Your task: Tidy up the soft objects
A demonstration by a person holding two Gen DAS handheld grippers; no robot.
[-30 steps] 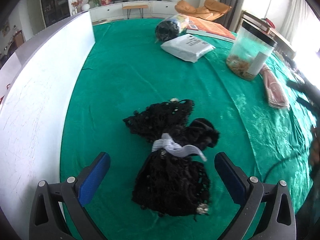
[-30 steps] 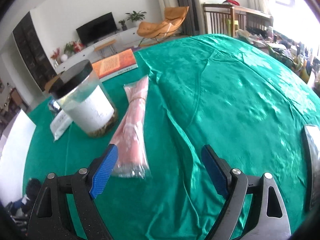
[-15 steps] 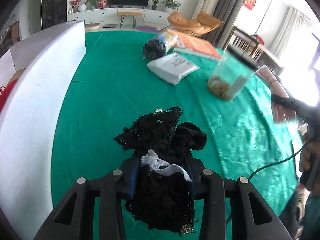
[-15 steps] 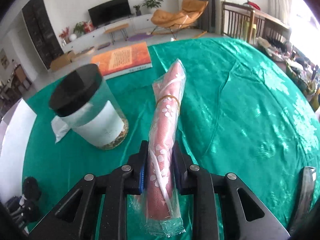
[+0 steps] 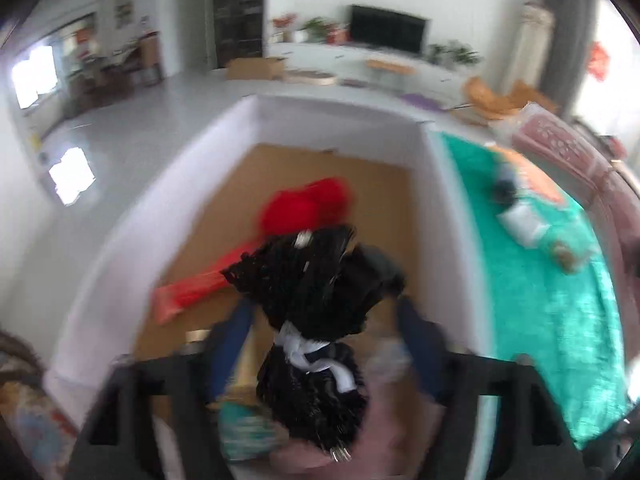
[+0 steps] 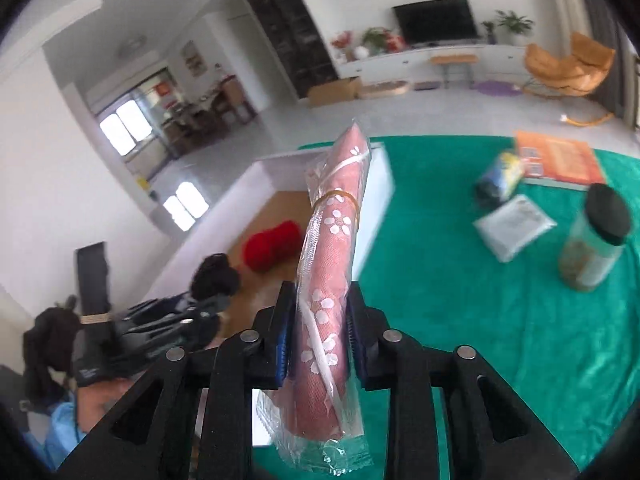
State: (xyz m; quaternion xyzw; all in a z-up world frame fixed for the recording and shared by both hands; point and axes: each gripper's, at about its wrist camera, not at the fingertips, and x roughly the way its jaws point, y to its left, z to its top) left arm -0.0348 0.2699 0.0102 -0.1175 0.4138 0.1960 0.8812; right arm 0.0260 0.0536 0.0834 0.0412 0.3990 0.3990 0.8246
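My left gripper [image 5: 324, 344] has its jaws spread apart, and a black lace bundle [image 5: 316, 292] tied with a white band sits between them, above the inside of a white-walled box [image 5: 340, 120] with a brown floor. The view is blurred. A red soft item [image 5: 304, 208] lies in the box. My right gripper [image 6: 320, 336] is shut on a pink flowered roll in clear plastic [image 6: 332, 264] and holds it up over the green table [image 6: 480, 300], near the box [image 6: 276, 160]. The left gripper with the black bundle [image 6: 214, 278] also shows there.
On the green cloth stand a clear jar with a black lid [image 6: 596, 240], a white packet [image 6: 514, 226], a dark bag [image 6: 498, 178] and an orange book [image 6: 556, 160]. More soft items, pink and teal, lie at the box's near end [image 5: 248, 432].
My left gripper has carried the black bundle from the table to over the box and its jaws have spread. My right gripper has lifted the pink roll and swung it toward the box.
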